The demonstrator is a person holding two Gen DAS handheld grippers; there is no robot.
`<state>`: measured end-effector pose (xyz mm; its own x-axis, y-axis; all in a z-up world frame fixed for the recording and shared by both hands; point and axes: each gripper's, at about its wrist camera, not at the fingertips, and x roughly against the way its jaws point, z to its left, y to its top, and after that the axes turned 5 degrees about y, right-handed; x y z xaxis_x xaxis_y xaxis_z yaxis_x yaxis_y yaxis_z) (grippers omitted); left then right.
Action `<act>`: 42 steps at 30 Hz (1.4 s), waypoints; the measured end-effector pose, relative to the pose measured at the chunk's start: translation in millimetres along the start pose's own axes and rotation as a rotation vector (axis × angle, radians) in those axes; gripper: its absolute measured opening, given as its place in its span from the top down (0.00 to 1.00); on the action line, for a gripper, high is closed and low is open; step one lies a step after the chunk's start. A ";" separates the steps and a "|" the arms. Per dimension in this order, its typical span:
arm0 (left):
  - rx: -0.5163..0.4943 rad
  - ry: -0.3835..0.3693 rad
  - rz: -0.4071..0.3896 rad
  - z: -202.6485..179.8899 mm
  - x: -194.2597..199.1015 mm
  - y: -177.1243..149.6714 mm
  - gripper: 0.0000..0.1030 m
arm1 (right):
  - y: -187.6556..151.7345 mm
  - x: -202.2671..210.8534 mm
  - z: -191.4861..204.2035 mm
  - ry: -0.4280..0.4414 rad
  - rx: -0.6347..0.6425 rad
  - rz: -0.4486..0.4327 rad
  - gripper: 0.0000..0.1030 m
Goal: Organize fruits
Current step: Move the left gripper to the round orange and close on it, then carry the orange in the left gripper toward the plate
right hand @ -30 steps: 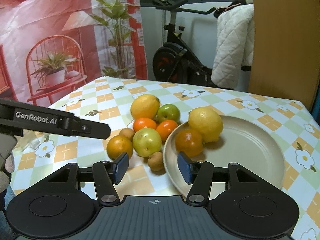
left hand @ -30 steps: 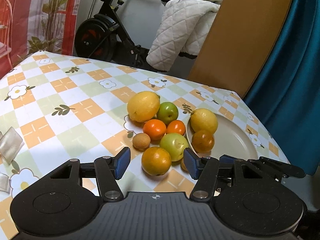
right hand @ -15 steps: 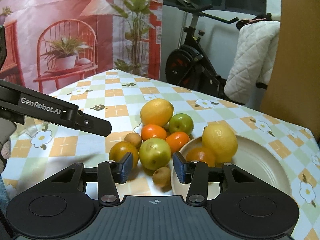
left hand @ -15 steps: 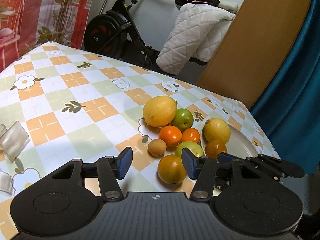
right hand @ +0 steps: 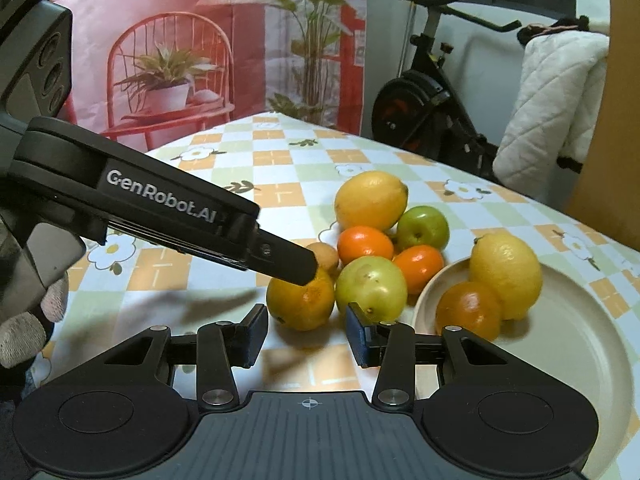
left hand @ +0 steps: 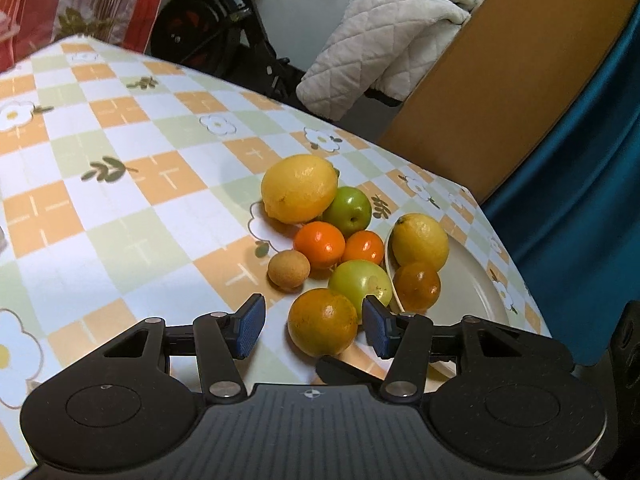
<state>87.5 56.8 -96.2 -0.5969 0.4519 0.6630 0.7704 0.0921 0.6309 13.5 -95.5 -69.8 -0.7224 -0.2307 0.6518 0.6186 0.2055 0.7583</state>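
Observation:
On the checked tablecloth an orange (left hand: 323,320) lies between the tips of my left gripper (left hand: 313,328). The gripper is open, and neither pad touches the fruit. Behind it sit a yellow-green apple (left hand: 358,280), two tangerines (left hand: 319,244), a small brown fruit (left hand: 289,270), a big lemon (left hand: 299,188) and a green apple (left hand: 347,213). A cream plate (left hand: 472,292) holds a lemon (left hand: 420,242) and a dark orange (left hand: 417,284). My right gripper (right hand: 307,334) is open and empty, just short of the orange (right hand: 300,300) and the apple (right hand: 370,288). The left gripper's finger (right hand: 280,256) covers the orange's top.
The table ends close behind the plate (right hand: 580,340) and to its right. Beyond stand an exercise bike (right hand: 432,100), a white quilted cover (left hand: 380,44), a brown board (left hand: 500,80) and a teal curtain (left hand: 592,160). A gloved hand (right hand: 24,340) holds the left gripper.
Both grippers came lower and nearer to the fruit pile and narrowed. The orange now lies between the left tips. The right gripper swung left from the plate's rim toward the orange and apple.

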 end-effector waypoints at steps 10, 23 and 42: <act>0.046 -0.049 0.024 7.5 -11.4 -4.2 0.58 | 2.5 -8.6 0.8 0.018 -0.003 0.004 0.62; -0.018 -0.039 0.045 -3.1 -4.9 -10.9 0.58 | -2.2 -5.9 -3.5 0.026 -0.043 0.007 0.64; -0.152 -0.021 0.042 -47.2 7.1 -22.3 0.59 | -20.3 29.6 -17.7 0.017 -0.156 -0.067 0.64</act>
<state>55.6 16.0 -86.5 -0.5588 0.4710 0.6825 0.7509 -0.0619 0.6576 -15.0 -123.3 -65.8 -0.7591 -0.2550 0.5990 0.6108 0.0393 0.7908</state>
